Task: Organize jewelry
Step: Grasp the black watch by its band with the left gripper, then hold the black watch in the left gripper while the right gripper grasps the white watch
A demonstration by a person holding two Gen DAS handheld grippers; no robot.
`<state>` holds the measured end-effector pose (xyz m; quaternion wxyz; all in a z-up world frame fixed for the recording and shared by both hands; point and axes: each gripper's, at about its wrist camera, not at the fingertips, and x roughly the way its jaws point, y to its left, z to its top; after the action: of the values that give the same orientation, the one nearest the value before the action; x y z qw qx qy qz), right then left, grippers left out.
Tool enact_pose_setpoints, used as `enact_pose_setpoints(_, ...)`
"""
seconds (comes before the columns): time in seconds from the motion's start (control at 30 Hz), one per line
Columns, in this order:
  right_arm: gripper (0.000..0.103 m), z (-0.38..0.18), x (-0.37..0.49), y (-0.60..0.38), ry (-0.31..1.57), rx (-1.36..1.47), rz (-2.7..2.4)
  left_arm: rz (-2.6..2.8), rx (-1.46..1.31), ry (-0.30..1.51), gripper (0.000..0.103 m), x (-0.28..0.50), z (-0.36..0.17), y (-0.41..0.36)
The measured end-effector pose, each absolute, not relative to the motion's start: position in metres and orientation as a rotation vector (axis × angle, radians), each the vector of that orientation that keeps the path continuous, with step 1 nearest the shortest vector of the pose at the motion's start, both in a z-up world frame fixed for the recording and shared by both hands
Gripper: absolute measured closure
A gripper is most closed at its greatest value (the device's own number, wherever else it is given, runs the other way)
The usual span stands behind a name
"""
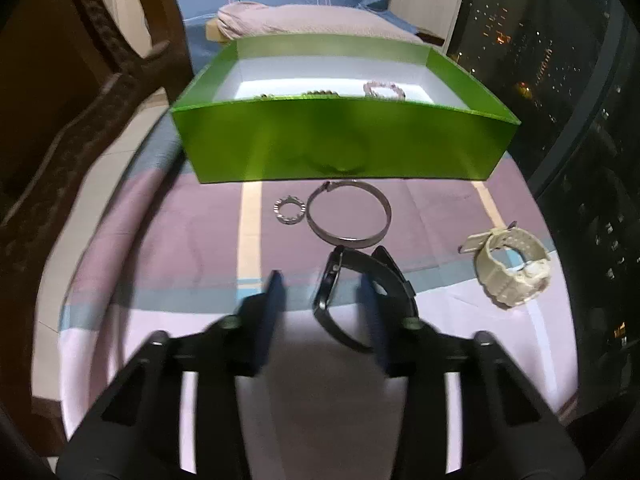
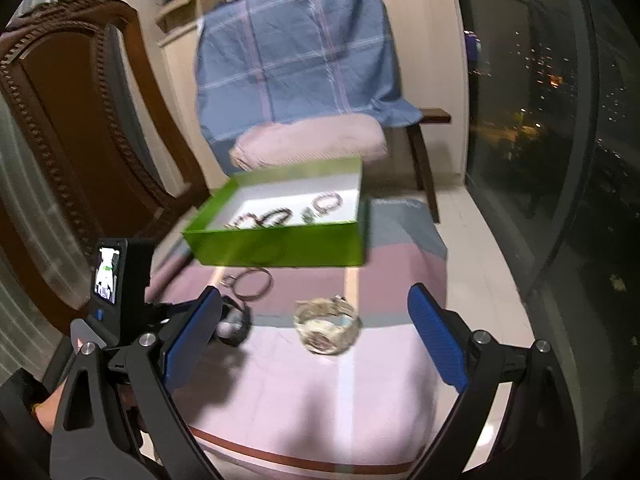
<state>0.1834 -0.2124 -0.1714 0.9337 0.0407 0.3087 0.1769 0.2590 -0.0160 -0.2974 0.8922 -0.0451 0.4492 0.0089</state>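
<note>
A black wristband watch (image 1: pixel 328 280) lies on the pink striped cloth, and my left gripper (image 1: pixel 322 280) stands around its face side. The left finger (image 1: pixel 274 300) is a gap away from it and the blurred right finger (image 1: pixel 372 304) sits in front of the strap loop, so the jaws are open. Beyond lie a silver bangle (image 1: pixel 348 212) and a small stone-set ring (image 1: pixel 290 210), then the green box (image 1: pixel 344 140) holding several bracelets (image 1: pixel 384 90). A cream watch (image 1: pixel 512 272) lies to the right. My right gripper (image 2: pixel 316 294) hangs open above the cream watch (image 2: pixel 326 330), holding nothing.
The cloth-covered table (image 2: pixel 320 400) ends close on the right and near sides. A carved wooden chair (image 2: pixel 80 120) stands left, and a chair draped in blue plaid cloth (image 2: pixel 300 60) stands behind the box (image 2: pixel 280 244). A dark glass window (image 2: pixel 560 160) is on the right.
</note>
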Motion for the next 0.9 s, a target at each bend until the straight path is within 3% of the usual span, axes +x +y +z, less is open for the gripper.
enact_pose_setpoints(0.03, 0.011, -0.175, 0.186, -0.213, 0.645, 0.079, 0.35, 0.012, -0.086, 0.939, 0.092, 0.261, -0.301, -0.018)
enact_pose_setpoints(0.1, 0.011, -0.181, 0.191, -0.214, 0.672, 0.071, 0.323, 0.002, -0.065, 0.929, 0.094, 0.262, -0.303, -0.022)
enact_pose_setpoints(0.43, 0.011, -0.186, 0.217, -0.255, 0.699, 0.148, 0.164, -0.014, -0.045, 0.619, 0.094, 0.191, -0.203, -0.011)
enact_pose_setpoints(0.67, 0.013, -0.219, 0.233, -0.218, 0.817, 0.139, 0.185, -0.023, -0.064, 0.571, 0.094, 0.166, -0.183, 0.007)
enact_pose_setpoints(0.8, 0.013, -0.216, 0.239, -0.185, 0.82, -0.018, 0.306, -0.028, -0.07, 0.581, 0.094, 0.165, -0.185, 0.011)
enact_pose_setpoints(0.9, 0.013, -0.198, 0.226, -0.163, 0.701, -0.272, 0.476, -0.03, -0.078, 0.592, 0.094, 0.163, -0.183, 0.015)
